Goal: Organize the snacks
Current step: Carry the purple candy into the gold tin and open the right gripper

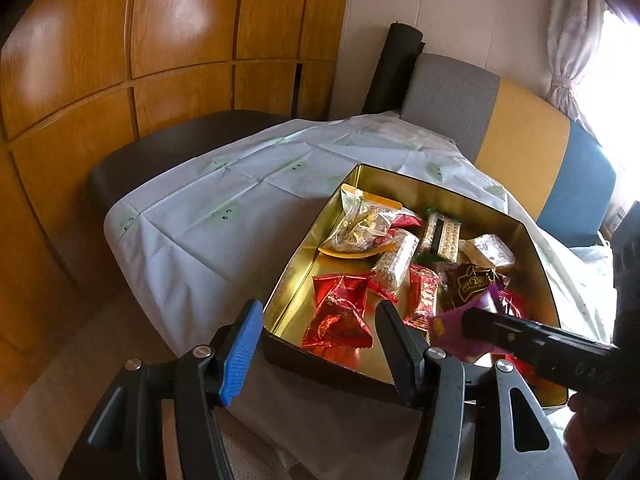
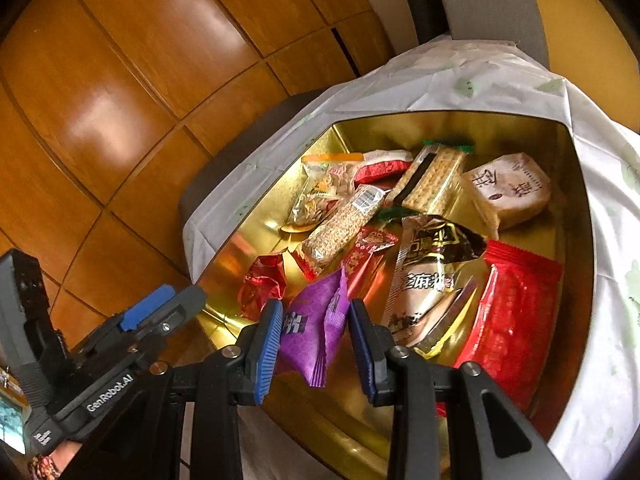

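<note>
A gold tin box [image 1: 298, 258] [image 2: 576, 216] sits on a white cloth and holds several wrapped snacks: red packets [image 1: 340, 312] [image 2: 516, 320], a cracker pack [image 1: 442, 234] [image 2: 434, 180], a sesame bar [image 1: 394, 264] [image 2: 340, 228] and a brown-gold packet [image 2: 436, 264]. My right gripper [image 2: 316, 332] has its jaws around a purple packet [image 2: 316, 324] [image 1: 460, 330] over the box's near side; the packet sits loosely between the pads. My left gripper [image 1: 316, 344] is open and empty, straddling the box's near left corner. It also shows in the right wrist view [image 2: 160, 304].
The white cloth [image 1: 208, 216] covers a low table. A dark stool [image 1: 168, 148] stands behind it, wooden cabinet doors [image 1: 120, 60] to the left, and a grey, yellow and blue sofa back [image 1: 516, 128] on the right.
</note>
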Demonstrator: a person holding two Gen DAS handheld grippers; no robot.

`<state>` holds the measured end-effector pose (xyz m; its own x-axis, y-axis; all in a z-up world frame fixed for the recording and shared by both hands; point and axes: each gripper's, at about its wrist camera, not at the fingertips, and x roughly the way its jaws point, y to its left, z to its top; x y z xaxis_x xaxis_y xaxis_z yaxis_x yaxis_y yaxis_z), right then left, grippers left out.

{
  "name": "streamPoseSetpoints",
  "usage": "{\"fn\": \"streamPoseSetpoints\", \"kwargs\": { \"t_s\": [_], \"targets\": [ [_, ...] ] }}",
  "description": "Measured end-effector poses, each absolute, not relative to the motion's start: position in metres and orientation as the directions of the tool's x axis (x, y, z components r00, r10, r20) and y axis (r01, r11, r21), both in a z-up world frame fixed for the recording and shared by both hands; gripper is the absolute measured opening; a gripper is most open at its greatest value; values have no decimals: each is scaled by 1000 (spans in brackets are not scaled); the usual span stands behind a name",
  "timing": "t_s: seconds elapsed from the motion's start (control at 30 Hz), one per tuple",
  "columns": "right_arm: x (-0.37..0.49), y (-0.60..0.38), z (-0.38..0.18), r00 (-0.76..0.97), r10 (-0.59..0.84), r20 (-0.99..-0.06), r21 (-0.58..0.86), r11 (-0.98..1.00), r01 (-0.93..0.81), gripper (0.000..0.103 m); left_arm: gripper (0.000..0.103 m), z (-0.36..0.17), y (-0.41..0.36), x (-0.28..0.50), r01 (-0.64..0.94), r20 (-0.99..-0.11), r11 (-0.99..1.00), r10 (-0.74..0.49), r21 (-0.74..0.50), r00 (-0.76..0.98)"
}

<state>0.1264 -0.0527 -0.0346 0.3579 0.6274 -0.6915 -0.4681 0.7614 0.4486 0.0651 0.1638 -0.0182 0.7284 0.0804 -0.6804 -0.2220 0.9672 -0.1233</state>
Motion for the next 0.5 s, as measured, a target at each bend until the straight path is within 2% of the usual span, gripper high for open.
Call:
{"fn": "streamPoseSetpoints", "kwargs": {
  "t_s": [0.5],
  "targets": [
    [128,-31,-37,352,598,-720,387,767,-512,34,59,-17,162,64,-233,-684,966,98,-109,723]
  ]
}}
